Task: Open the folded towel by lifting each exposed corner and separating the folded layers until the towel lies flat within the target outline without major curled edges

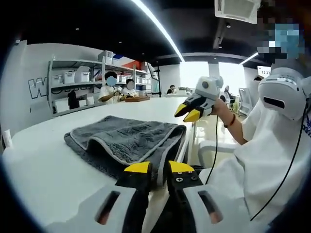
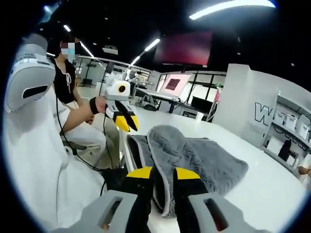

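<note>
Your grey towel [image 1: 127, 141] lies folded on the white table [image 1: 43, 170], close to the edge nearest you, with its top layer turned back so a pale trimmed hem curves across it. In the right gripper view the same towel [image 2: 194, 162] shows a rounded flap bulging upward near the table's [image 2: 262, 194] edge.

Your left gripper [image 1: 159, 170] sits low at the towel's near edge, its yellow-tipped jaws close together with only a narrow slit between them; nothing lies in that slit, so it reads as clenched on nothing. In the right gripper view you see it [image 2: 126, 121] raised just off the table edge, tips together.

Your right gripper [image 2: 164, 175] points at the towel's near fold, its jaws drawn in with a thin gap and no cloth pinched. From the left gripper view it [image 1: 190, 112] hangs in the air above the table's far corner, apart from the towel, jaws closed.

Shelves with bins [image 1: 73, 80] stand along the wall, with seated people [image 1: 116, 87] beyond the table.
</note>
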### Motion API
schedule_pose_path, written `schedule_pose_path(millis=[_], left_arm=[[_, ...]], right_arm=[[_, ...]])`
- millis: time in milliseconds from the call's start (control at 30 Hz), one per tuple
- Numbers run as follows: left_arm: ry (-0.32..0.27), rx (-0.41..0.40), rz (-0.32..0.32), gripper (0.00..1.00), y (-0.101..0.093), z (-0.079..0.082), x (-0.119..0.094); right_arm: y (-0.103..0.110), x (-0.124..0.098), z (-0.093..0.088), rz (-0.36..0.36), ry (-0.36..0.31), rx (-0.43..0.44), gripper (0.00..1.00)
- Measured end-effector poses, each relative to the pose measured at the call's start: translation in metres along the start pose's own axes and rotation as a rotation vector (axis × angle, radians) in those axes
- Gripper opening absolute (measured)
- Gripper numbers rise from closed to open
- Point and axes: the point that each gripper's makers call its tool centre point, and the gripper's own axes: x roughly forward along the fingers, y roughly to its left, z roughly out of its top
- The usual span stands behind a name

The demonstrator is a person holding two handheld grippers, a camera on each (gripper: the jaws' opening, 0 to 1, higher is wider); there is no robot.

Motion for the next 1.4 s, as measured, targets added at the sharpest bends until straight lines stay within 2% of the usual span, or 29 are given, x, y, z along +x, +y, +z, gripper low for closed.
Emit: schedule_pose_path(millis=[300, 600, 967, 1033, 1233, 1400], left_arm=[[-0.03, -0.022, 0.005, 0.13, 0.002, 0.004, -0.001], [-0.028, -0.014, 0.006, 0.14, 0.002, 0.003, 0.0], [-0.038, -0.018, 0.018, 0.17, 0.005, 0.006, 0.0], [-0.054, -0.024, 0.041, 0.18, 0.009, 0.008, 0.0], [-0.092, -0.031, 0.059, 0.18, 0.014, 0.018, 0.001], [-0.104, -0.046, 0.072, 0.19, 0.019, 0.02, 0.004]], right_arm=[[0.003, 0.003, 0.004, 0.005, -0.018, 0.003, 0.09], [0.001, 0.004, 0.004, -0.011, -0.017, 0.01, 0.11], [0.001, 0.011, 0.018, -0.023, -0.056, -0.004, 0.14], [0.0, 0.015, 0.021, -0.037, -0.062, -0.029, 0.14], [0.001, 0.03, 0.024, -0.05, -0.073, -0.029, 0.15], [0.001, 0.034, 0.026, -0.05, -0.086, -0.01, 0.16]])
